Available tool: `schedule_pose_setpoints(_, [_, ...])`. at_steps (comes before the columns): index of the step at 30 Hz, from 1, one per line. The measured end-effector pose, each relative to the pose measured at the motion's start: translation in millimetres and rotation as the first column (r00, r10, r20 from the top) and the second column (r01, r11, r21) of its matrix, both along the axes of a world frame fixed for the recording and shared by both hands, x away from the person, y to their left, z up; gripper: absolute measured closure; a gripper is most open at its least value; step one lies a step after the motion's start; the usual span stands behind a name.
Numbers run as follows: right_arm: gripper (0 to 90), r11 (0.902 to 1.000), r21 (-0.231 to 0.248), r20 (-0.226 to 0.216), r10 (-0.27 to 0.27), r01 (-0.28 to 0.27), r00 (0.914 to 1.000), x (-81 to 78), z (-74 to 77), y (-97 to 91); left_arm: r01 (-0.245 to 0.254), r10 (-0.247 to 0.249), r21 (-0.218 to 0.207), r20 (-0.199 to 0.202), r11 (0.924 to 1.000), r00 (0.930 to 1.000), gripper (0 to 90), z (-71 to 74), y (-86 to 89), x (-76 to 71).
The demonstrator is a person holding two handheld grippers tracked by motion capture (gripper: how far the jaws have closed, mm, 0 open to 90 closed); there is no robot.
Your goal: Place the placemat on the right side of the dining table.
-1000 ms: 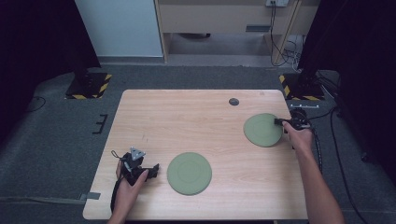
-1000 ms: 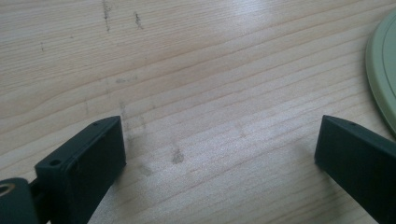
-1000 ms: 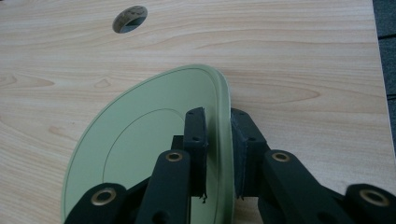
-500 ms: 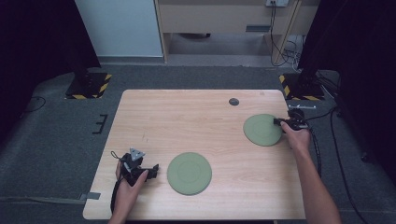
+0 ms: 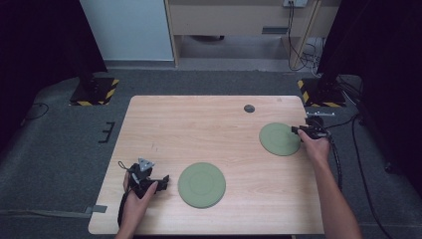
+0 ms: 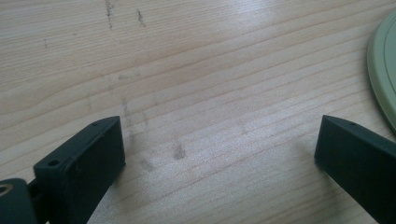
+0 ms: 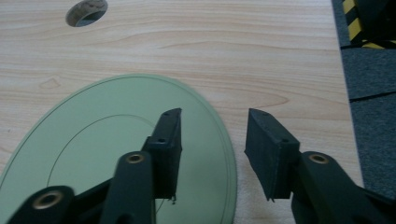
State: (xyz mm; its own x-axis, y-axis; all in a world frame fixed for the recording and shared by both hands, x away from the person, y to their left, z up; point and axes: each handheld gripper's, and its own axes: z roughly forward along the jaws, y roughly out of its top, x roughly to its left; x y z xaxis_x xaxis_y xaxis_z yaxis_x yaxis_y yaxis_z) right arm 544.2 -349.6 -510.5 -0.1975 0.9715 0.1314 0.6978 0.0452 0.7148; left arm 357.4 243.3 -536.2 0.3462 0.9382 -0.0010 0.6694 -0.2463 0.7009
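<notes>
Scene: a light wooden surface (image 5: 214,134) carries two flat, round, pale green plates, with a person's forearms entering from the near edge.

Right hand-held gripper (image 5: 299,130): at the right rim of the far pale green plate (image 5: 278,139), near the surface's right edge. In the right gripper view its jaws have just been opening; one jaw stands over the plate (image 7: 116,154), the other over bare wood past the rim, and the pads do not press on it. The rim sits between them, released.

Left hand-held gripper (image 5: 160,181): resting near the front left corner, just left of the near pale green plate (image 5: 201,184). The left gripper view shows its jaws spread wide over bare wood, with the plate's edge (image 6: 385,70) off to one side. It grips nothing.

Other detail: a small dark round hole (image 5: 249,108) sits in the surface near its far edge.

Step in hand, as judged: letting go of the far plate where it lies flat.

How to do it well: the jaws probably need to part fully before the hand draws back, so no pad drags the rim. A level, straight retreat away from the plate seems safest. The thin rim lies close to the wood, so a dipped jaw could catch and shift it.
</notes>
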Motion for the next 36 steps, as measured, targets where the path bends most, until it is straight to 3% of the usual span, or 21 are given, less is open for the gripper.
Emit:
schedule_pose_setpoints(13, [29.6, 0.9998, 0.021, 0.037, -0.001, 0.000, 0.9993, -2.4, 10.4, 9.7, 0.001, -0.001, 0.001, -0.002, 1.0000, 1.0000, 0.5, 0.0, -0.2, 0.3])
schedule_pose_setpoints(18, [17.0, 0.9978, 0.056, 0.059, 0.033, -0.036, 0.9977, -5.9, 19.2, 22.2, 0.002, -0.002, 0.002, -0.002, 1.0000, 1.0000, 0.4, 0.0, -0.1, 0.3])
schedule_pose_setpoints(20, [16.1, 0.9972, 0.061, 0.061, 0.041, -0.044, 0.9973, -6.7, 20.6, 24.2, 0.004, -0.004, 0.002, -0.003, 1.0000, 1.0000, 0.4, 0.0, 0.0, 0.4])
schedule_pose_setpoints(22, [11.8, 0.9948, 0.063, 0.060, 0.076, -0.080, 0.9953, -9.9, 24.0, 31.4, 0.004, -0.004, 0.002, -0.003, 1.0000, 1.0000, 0.3, 0.0, 0.0, 0.5])
schedule_pose_setpoints(27, [9.8, 0.9905, 0.058, 0.053, 0.122, -0.125, 0.9912, -15.0, 28.3, 41.9, 0.005, -0.005, 0.001, -0.003, 1.0000, 1.0000, 0.3, 0.0, 0.0, 0.6])
schedule_pose_setpoints(36, [11.1, 0.9788, 0.045, 0.087, 0.196, -0.200, 0.9768, -31.3, 40.0, 67.7, 0.007, -0.007, 0.002, -0.004, 1.0000, 1.0000, 0.0, -0.1, -0.2, 1.3])
